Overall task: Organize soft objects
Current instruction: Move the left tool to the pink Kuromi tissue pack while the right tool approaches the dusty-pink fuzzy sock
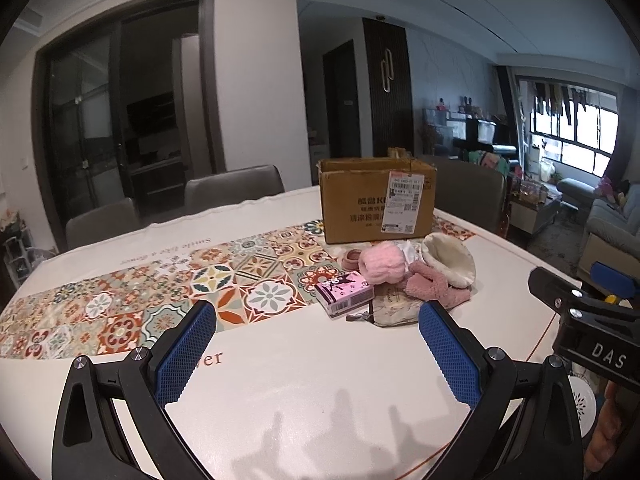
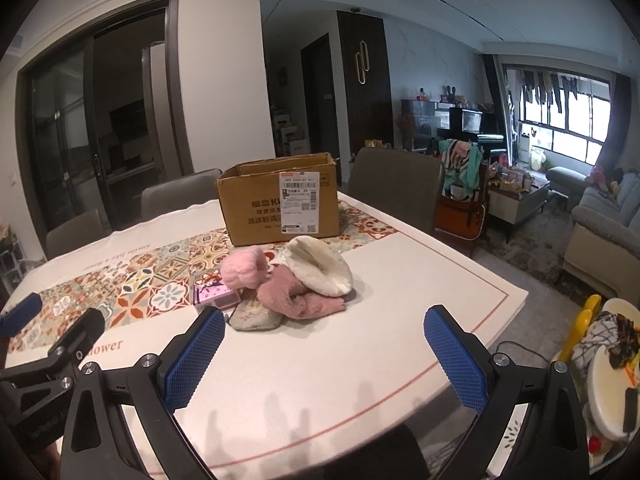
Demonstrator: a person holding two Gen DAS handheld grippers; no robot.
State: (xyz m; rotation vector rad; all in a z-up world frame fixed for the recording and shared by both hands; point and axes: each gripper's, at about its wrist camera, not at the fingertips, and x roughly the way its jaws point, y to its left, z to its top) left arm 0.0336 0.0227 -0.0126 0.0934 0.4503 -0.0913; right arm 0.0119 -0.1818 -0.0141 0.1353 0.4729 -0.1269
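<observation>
A pile of soft things lies on the table in front of an open cardboard box point(image 1: 376, 198) point(image 2: 280, 200): a light pink fluffy piece point(image 1: 380, 266) point(image 2: 244, 268), a cream fleece hat point(image 1: 450, 262) point(image 2: 320, 266), a dusty pink fuzzy piece point(image 1: 434, 288) point(image 2: 300, 298) and a beige fabric pouch point(image 1: 392, 308) point(image 2: 254, 316). A pink tissue pack point(image 1: 344, 292) point(image 2: 214, 294) lies beside them. My left gripper point(image 1: 318, 352) is open and empty, short of the pile. My right gripper point(image 2: 326, 356) is open and empty, also short of it.
A small pink dish point(image 1: 352, 258) sits behind the tissue pack. The table point(image 1: 280, 380) carries a patterned runner point(image 1: 160, 296). Chairs point(image 1: 232, 188) point(image 2: 396, 184) stand at the far side. A round side table point(image 2: 612, 364) with clutter stands to the right.
</observation>
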